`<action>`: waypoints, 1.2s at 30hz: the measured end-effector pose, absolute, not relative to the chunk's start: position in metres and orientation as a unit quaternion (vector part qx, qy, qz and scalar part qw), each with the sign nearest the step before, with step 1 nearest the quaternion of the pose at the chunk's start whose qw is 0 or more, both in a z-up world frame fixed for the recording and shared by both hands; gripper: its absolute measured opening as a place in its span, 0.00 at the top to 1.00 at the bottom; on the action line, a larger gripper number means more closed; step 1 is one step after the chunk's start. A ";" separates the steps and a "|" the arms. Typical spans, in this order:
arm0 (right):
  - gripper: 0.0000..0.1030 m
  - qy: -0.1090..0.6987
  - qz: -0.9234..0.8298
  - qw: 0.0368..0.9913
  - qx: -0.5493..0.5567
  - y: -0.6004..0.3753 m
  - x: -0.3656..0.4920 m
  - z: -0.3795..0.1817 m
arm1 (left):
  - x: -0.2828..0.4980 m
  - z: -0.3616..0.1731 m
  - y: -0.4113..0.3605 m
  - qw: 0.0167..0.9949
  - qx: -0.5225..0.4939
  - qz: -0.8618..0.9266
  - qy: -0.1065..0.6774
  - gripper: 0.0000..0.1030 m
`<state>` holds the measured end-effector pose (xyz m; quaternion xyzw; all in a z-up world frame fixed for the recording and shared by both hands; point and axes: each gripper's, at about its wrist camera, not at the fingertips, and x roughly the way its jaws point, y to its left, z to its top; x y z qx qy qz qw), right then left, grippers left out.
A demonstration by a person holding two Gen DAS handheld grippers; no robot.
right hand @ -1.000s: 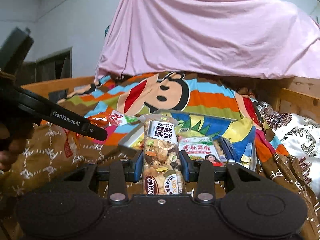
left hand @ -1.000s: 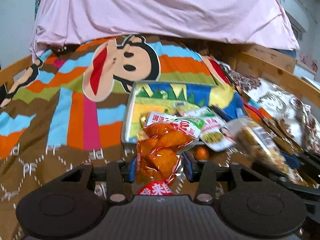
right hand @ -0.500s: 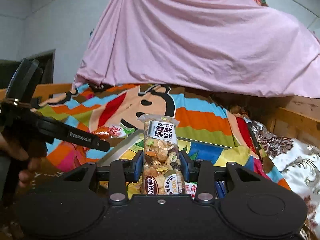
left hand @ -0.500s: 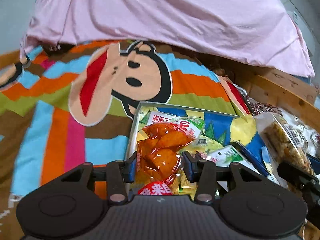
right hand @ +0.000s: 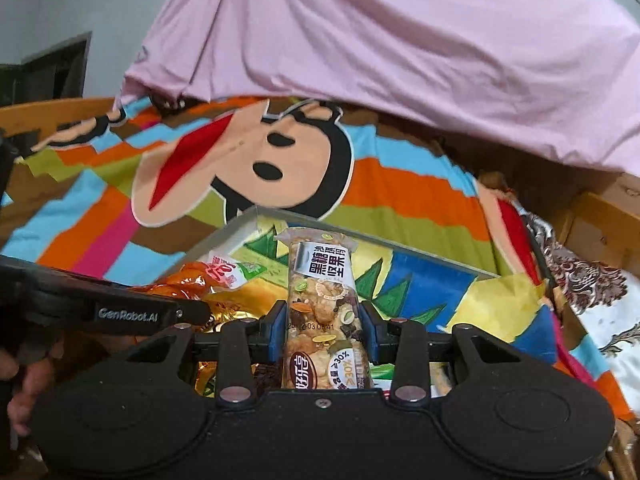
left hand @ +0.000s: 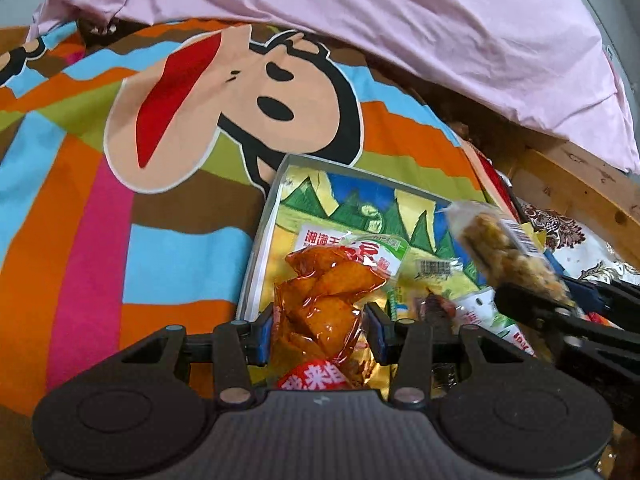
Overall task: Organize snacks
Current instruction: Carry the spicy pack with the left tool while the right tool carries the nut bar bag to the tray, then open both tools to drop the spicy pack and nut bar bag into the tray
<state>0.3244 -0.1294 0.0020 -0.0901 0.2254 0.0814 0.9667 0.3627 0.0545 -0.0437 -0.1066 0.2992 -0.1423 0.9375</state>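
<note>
Over the shallow tray (left hand: pixel 276 184) on the cartoon blanket (left hand: pixel 168 120): left gripper (left hand: pixel 320 330) clenched on an orange snack pouch (left hand: pixel 324 300), right gripper (right hand: pixel 323 330) clamped on an upright nut bar (right hand: pixel 322 304). Inside the tray, beneath both: more packets, mostly hidden, labels unreadable.

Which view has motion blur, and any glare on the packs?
Left wrist view: the nut bar is smeared by motion, and glare streaks the orange snack pack. Right wrist view: the nut bar is sharp, label readable; fisheye bends the edges.
</note>
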 end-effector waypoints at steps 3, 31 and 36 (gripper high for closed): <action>0.61 0.235 0.084 0.963 -0.102 -0.123 0.332 -0.009 | 0.363 -0.049 0.054 0.936 -0.109 -0.138 0.306 0.52; 0.01 0.158 0.056 0.985 -0.050 -0.173 0.268 0.033 | 0.303 0.010 0.057 0.959 -0.106 -0.131 0.229 0.01; 0.01 0.125 0.048 0.991 -0.030 -0.191 0.232 0.052 | 0.271 0.027 0.051 0.966 -0.092 -0.117 0.210 0.01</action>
